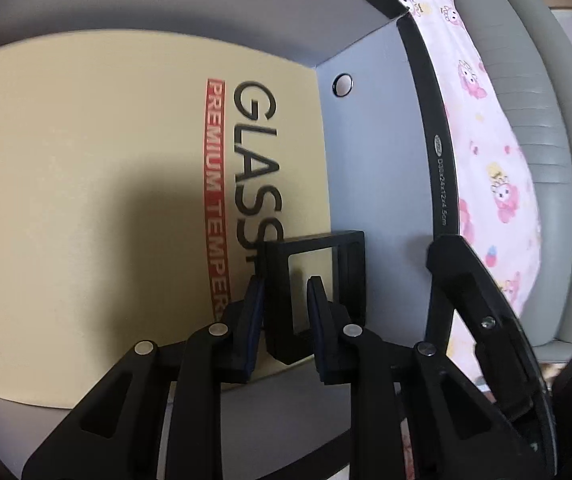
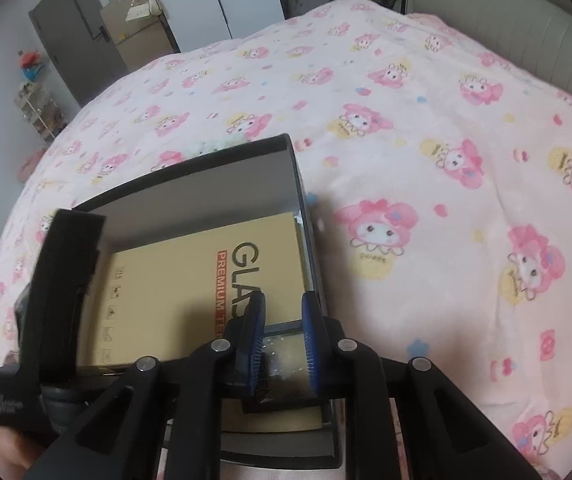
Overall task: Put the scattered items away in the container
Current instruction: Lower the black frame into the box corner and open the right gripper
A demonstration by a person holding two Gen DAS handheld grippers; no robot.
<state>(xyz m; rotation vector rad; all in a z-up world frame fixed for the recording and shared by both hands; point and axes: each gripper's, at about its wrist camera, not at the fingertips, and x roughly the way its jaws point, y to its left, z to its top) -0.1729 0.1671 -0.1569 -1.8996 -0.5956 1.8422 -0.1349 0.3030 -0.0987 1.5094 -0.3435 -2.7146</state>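
The container is a grey box with a black rim point(image 1: 370, 160), lying on a pink patterned blanket; it also shows in the right wrist view point(image 2: 286, 184). A beige "GLASS" packet point(image 1: 105, 200) lies flat inside it point(image 2: 173, 288). My left gripper point(image 1: 286, 300) is inside the box, shut on a black square frame case point(image 1: 318, 288) with a clear window, held over the packet's corner. My right gripper point(image 2: 283, 320) is over the box's near right corner, its blue pads shut on a flat clear-windowed black case point(image 2: 281, 364).
The blanket point(image 2: 426, 140) covers the bed around the box. A grey padded headboard point(image 1: 534, 128) runs along the right. The left gripper's body point(image 2: 61, 292) stands over the box's left side. A door and cabinets stand beyond the bed.
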